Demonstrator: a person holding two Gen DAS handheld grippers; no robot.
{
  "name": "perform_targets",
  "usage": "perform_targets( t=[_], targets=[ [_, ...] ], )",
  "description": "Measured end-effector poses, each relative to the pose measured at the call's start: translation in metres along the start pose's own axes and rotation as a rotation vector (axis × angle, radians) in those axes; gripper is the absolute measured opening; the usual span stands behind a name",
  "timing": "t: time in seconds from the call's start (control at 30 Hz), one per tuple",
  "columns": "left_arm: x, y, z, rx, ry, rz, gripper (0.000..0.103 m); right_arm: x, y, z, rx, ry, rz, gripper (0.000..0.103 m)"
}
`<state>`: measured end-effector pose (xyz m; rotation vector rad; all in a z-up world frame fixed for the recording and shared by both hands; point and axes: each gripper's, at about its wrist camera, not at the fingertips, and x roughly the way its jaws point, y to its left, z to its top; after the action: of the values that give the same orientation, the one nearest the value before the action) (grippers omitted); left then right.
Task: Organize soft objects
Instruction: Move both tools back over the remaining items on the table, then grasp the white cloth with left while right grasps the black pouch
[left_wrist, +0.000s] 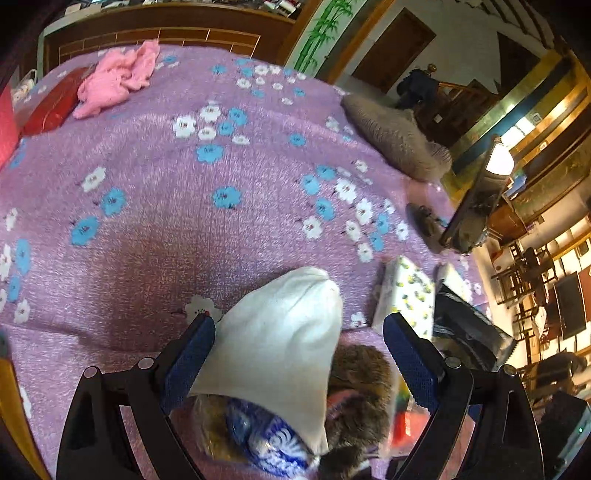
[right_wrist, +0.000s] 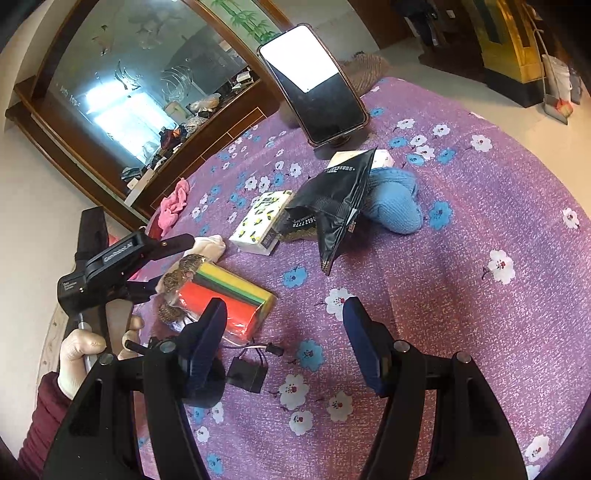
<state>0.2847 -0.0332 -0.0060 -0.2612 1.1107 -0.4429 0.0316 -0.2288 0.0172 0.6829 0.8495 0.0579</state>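
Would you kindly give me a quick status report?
Left tongs open, straddling white cloth. Right tongs open, empty. Sponge pack and fur item crowd the cloth.

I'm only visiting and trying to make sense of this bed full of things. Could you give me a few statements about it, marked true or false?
1. The left gripper has its jaws open around a white cloth. True.
2. The right gripper is clamped on the blue knitted item. False: its jaws are open over bare bedspread, and the blue knit lies farther off.
3. A pink cloth lies near the headboard. True.
4. The tissue pack is plain red. False: it is white with a yellow and dark pattern.
5. A phone stands propped upright. True.
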Motion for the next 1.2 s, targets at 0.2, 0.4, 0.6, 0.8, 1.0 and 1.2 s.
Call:
perform_targets(
  t=[0.2,0.4,0.6,0.8,1.0,1.2],
  targets=[
    [-0.004,0.003,-0.001,-0.003,-0.001,-0.033,0.047,0.005,-0.001,-0.001,-0.008,0.006,-0.025,0.064],
    [-0.036,-0.002,-0.012,0.075,-0.015,-0.021,0.020,0.011,-0.007,-0.002,-0.002,0.029,-0.060,0.064],
    [-0.088,0.015,-0.044,0.085,-0.065,-0.062,0.020,0.012,-0.011,-0.006,0.005,0.031,-0.089,0.064],
    [-0.120,0.047,-0.075,0.019,-0.088,-0.076,0.059,0.012,-0.011,-0.007,0.004,0.031,-0.105,0.064],
    [-0.112,0.053,-0.075,-0.039,-0.083,-0.071,0.066,0.009,-0.008,-0.007,-0.006,0.026,-0.102,0.064],
    [-0.097,0.031,-0.047,0.034,-0.116,-0.031,0.078,-0.046,-0.005,0.014,0.001,-0.076,-0.075,0.065]
  ],
)
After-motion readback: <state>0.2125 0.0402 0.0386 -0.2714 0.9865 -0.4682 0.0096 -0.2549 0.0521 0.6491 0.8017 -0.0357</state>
